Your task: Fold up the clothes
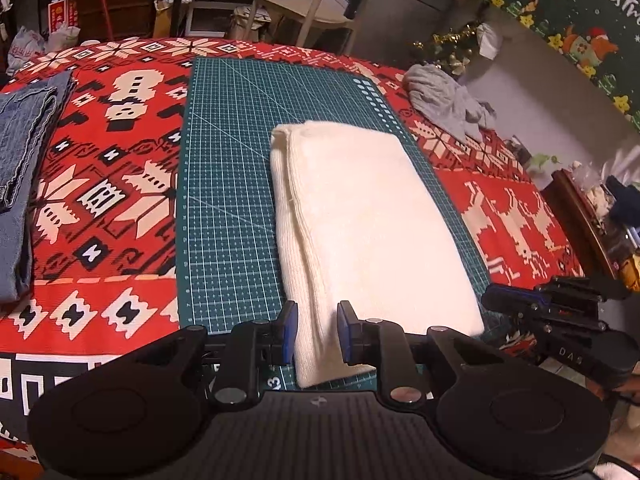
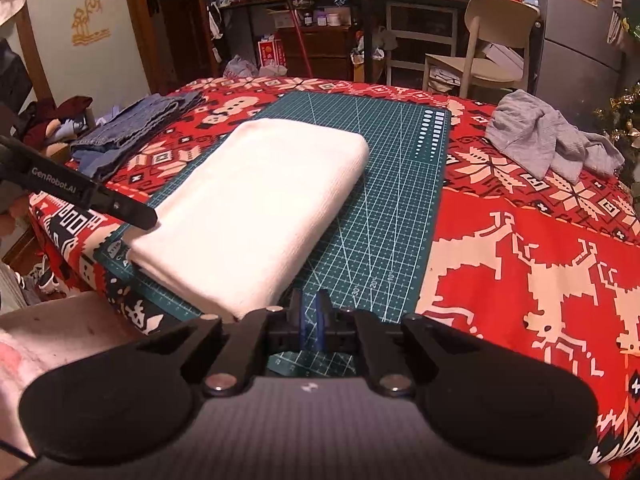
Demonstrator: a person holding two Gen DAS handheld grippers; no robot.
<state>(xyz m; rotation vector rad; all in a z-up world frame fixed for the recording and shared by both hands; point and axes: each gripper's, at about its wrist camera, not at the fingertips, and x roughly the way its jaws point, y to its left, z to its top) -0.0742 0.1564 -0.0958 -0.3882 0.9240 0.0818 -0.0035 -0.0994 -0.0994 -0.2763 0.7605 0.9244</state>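
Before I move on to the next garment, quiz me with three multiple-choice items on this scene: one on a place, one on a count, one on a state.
1. Where does the folded white garment lie?
A. on the green cutting mat
B. on the chair
C. on the floor

2. How many garments are on the table in all?
A. one
B. three
C. five

3. How is the right claw?
A. wide open
B. shut on the grey garment
C. shut, holding nothing

Answers:
1. A, the white fold rests on the gridded mat, in the middle of the red patterned tablecloth.
2. B, the white one, the folded jeans to its left, and the crumpled grey garment to its right.
3. C, its blue pads meet over bare mat, beside the white fold's near corner.
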